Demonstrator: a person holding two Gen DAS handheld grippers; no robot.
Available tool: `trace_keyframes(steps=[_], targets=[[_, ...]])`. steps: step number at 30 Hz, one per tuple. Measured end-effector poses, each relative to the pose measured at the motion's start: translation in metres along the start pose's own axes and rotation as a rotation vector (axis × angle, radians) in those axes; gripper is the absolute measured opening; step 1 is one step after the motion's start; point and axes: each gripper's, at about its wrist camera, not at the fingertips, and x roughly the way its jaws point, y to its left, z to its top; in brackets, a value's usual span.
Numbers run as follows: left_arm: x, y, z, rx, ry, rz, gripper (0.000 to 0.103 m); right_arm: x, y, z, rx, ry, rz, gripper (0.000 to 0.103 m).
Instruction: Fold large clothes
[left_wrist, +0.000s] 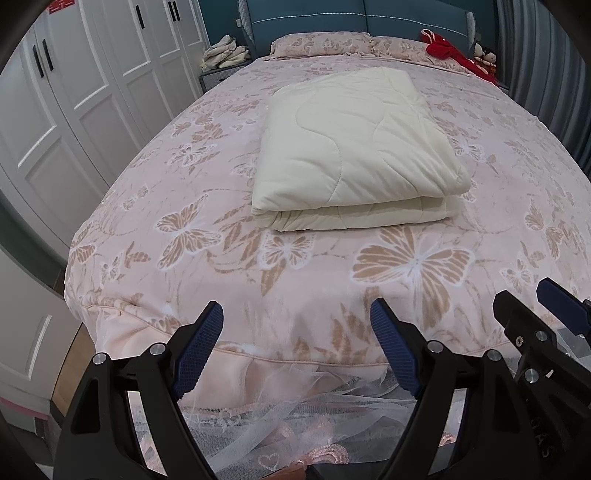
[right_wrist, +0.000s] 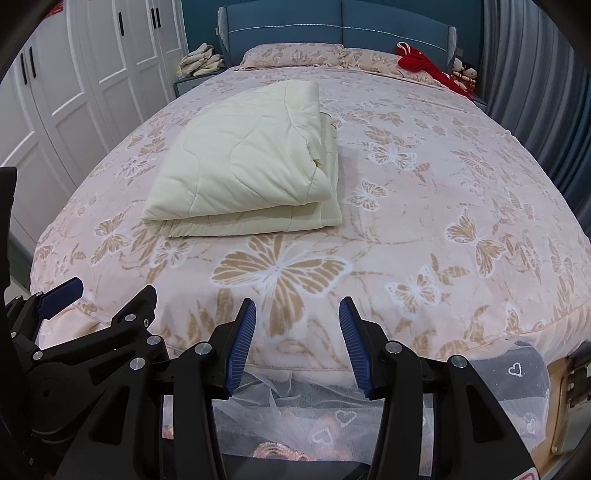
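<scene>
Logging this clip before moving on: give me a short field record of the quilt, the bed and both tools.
item: cream quilted folded blanket, lying flat in a stack of layers
surface: pink butterfly-print bedspread
left tool: open, empty, at the bed's foot
right tool: open, empty, at the bed's foot
contact: neither tool touches the blanket

Cream quilt (left_wrist: 354, 147); pink butterfly-print bedspread (left_wrist: 295, 266); perhaps red clothing (left_wrist: 443, 48).

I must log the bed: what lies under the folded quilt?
The quilt rests on the butterfly bedspread. The bedspread under it is covered, so anything there cannot be seen.
</scene>
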Motion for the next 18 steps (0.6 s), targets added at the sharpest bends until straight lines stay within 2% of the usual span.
trace_keyframes(steps=[18], targets=[[-0.0043, -0.0002, -0.0007, 0.001, -0.008, 0.009, 0.079, -0.001, 0.0004, -0.0011, -0.001, -0.004, -0.004, 0.048]])
